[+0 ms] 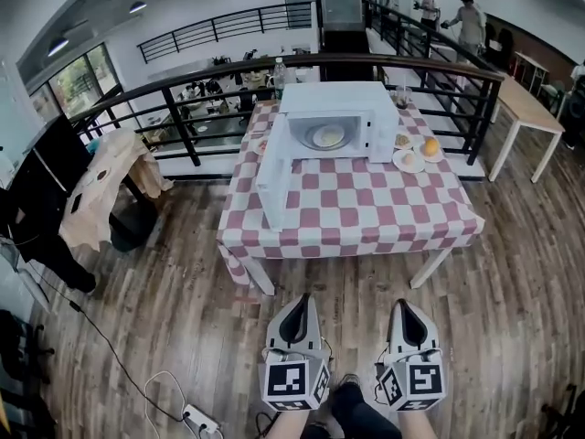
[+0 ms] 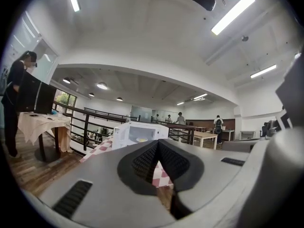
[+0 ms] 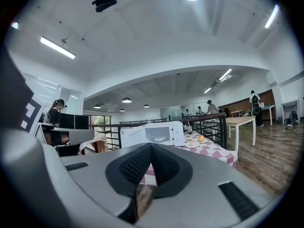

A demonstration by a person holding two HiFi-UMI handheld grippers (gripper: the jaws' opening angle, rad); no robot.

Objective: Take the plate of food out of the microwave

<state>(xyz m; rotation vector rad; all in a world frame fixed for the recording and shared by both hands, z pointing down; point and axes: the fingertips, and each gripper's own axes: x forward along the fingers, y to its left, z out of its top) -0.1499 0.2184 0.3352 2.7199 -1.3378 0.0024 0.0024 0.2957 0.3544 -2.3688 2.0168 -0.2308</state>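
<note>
Both the left gripper [image 1: 299, 300] and right gripper [image 1: 404, 305] are pinched closed and empty, well short of the table [image 1: 366, 210]. We judge this the approach — the plate of food [image 1: 328, 136] sits inside the open microwave [image 1: 338, 97], so next we step in and part jaws for its rim.

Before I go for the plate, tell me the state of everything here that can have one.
microwave, on the table, door swung wide open
plate of food, inside the microwave, not yet taken out
left claw, shut, empty, short of the table
right claw, shut, empty, short of the table
</note>
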